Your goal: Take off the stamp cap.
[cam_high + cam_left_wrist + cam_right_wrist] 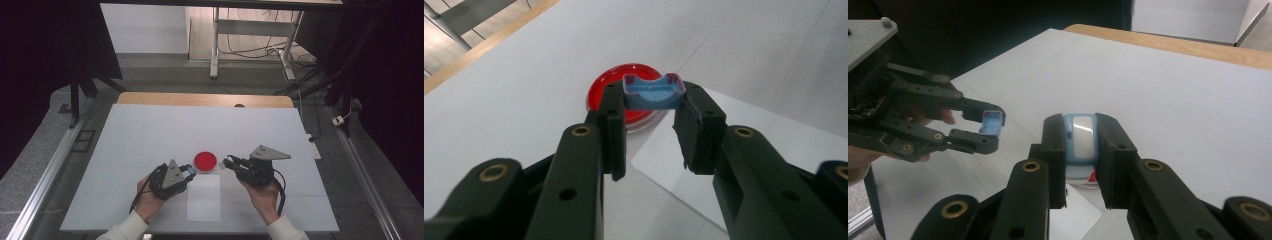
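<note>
Keep the left gripper (189,171) clamped on the blue cap (653,91) just left of the red dish (205,161), hold the right gripper (229,162) closed on the blue-and-white piece (1081,136) at the dish's right, and bring both level before mating

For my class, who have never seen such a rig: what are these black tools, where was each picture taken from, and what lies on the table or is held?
A person sits at a white table and holds a hand-worked two-jaw gripper in each hand. The high view looks down from above: left gripper, right gripper. The other two pictures come from cameras riding on each gripper, looking along its black jaws. On the table lie a red round dish and, in front of it, a white paper sheet. The left gripper is shut on a small blue open-topped piece. The right gripper is shut on a light blue piece with a pale face.
</note>
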Demonstrator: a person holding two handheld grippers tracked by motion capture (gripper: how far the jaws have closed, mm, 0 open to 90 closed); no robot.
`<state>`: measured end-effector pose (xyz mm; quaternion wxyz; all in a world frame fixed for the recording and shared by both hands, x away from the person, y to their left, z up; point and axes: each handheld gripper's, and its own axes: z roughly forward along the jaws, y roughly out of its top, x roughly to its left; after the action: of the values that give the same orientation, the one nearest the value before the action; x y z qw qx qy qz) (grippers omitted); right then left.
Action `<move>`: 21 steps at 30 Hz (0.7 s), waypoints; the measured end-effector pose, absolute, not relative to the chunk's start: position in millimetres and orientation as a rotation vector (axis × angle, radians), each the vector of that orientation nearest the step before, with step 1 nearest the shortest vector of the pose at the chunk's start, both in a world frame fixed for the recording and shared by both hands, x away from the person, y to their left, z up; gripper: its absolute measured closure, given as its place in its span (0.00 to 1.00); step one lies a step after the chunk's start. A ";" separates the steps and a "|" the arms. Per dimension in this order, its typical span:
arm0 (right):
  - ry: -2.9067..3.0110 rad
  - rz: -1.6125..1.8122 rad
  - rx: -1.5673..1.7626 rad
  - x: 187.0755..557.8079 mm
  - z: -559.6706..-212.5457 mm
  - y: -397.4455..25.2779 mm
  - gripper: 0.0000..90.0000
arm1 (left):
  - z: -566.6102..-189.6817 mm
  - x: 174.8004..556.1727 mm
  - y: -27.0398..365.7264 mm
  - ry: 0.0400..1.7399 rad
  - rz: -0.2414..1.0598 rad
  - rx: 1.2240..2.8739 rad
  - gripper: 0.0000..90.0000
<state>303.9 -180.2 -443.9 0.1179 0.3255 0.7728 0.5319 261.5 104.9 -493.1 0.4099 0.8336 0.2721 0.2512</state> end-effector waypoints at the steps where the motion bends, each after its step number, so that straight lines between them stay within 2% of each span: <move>1: 2.259 1.555 0.951 304.1 -443.7 -180.7 0.83 | -493.0 260.5 106.6 0.687 0.632 2.096 0.74; 21: 2.258 1.545 0.934 305.7 -442.5 -183.6 0.83 | -497.0 238.2 162.6 0.787 0.618 2.051 0.73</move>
<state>305.7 -183.6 -442.5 0.1248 0.3205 0.7750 0.5302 238.2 162.6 -497.0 0.4168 0.8169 0.3133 0.2463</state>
